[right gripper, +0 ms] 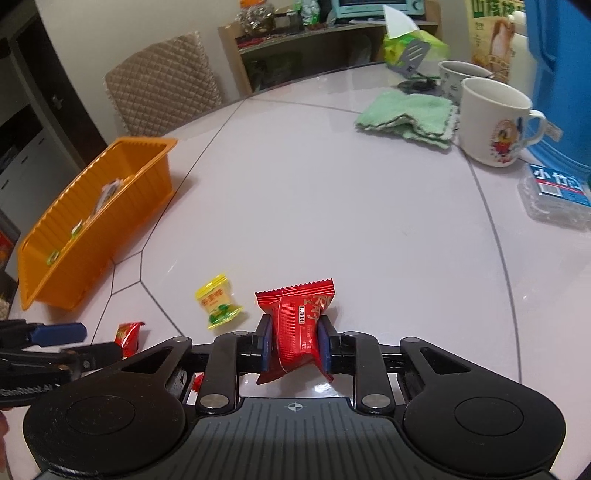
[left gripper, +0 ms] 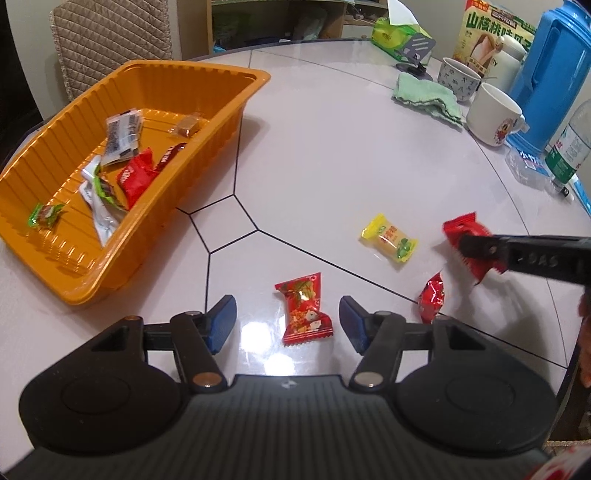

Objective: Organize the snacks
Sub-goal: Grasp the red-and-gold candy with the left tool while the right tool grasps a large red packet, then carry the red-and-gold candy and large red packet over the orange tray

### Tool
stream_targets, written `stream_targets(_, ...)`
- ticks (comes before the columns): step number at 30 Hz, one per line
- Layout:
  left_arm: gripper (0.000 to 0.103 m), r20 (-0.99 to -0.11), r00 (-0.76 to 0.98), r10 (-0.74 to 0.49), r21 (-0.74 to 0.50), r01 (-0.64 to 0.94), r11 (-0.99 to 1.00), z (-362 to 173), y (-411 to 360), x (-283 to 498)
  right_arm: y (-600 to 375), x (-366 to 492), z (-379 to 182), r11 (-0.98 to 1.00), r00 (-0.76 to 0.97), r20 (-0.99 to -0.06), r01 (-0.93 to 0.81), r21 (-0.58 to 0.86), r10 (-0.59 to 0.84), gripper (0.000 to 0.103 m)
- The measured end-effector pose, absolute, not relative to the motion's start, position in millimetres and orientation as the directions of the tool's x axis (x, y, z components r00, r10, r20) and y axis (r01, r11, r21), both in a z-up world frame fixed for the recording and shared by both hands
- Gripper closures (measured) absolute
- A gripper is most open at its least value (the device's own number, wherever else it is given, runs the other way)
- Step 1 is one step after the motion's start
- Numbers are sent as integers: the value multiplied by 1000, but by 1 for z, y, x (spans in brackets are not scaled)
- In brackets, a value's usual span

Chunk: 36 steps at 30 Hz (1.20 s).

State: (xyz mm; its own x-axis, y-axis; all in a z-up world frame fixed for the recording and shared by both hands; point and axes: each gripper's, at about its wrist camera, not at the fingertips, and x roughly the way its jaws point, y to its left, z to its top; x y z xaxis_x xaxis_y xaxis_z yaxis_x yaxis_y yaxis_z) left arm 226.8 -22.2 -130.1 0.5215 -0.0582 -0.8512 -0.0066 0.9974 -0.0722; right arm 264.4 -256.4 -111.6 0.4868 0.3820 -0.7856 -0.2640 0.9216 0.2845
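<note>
An orange tray (left gripper: pixel 147 240) at the left of the white table holds several wrapped snacks. My left gripper (left gripper: pixel 288 321) is open just above the table. A red patterned candy (left gripper: pixel 303 310) lies between its blue pads (left gripper: pixel 223 317), clear of both. My right gripper (right gripper: pixel 293 343) is shut on a red snack packet (right gripper: pixel 299 328), and it enters the left wrist view from the right with the packet (left gripper: pixel 460 227). A yellow candy (left gripper: pixel 389 238) and a small red foil candy (left gripper: pixel 431 297) lie loose on the table between the two grippers.
At the back right stand a green cloth (left gripper: pixel 428 96), two mugs (left gripper: pixel 493 114), a blue thermos (left gripper: pixel 546 74), a bottle (left gripper: pixel 569 151), a clear plastic box (right gripper: pixel 554 195) and a snack box (left gripper: pixel 491 33). A quilted chair (right gripper: pixel 162 96) stands behind the tray.
</note>
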Motion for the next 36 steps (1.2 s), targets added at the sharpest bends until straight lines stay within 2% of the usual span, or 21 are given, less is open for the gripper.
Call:
stream_targets(3,51,-858,510,-55,-67,-6,998,-136,-24,233,-265,266,-108,926,495,-784,-244,290,375,78)
stream_targets(5,57,-863,501,-62,-75,-6,997,-140,-24,236,-270,265,-107,927,498,-782,-232,296,375,78)
stream_targets(14,72,-868,491,-68,-70,14,997,-144,-33,244,-283,258,-106,932,502,-786,-211,295,363,78)
stream_targets(16,81,-868,492,-69,-68,21,997,-144,-35,244,-284,257,-105,931,501,-785,-210,298,364,78)
stream_targets(22,84,-867,493,-75,-75,19,997,-144,-34,243,-288,255,-102,930,506,-780,-213,300,368,78)
stream_targets(36,85,-847,522,-101,-118,1,993,-120,-27,213,-289,247,-88,914,513,-757,-247,321,405,78)
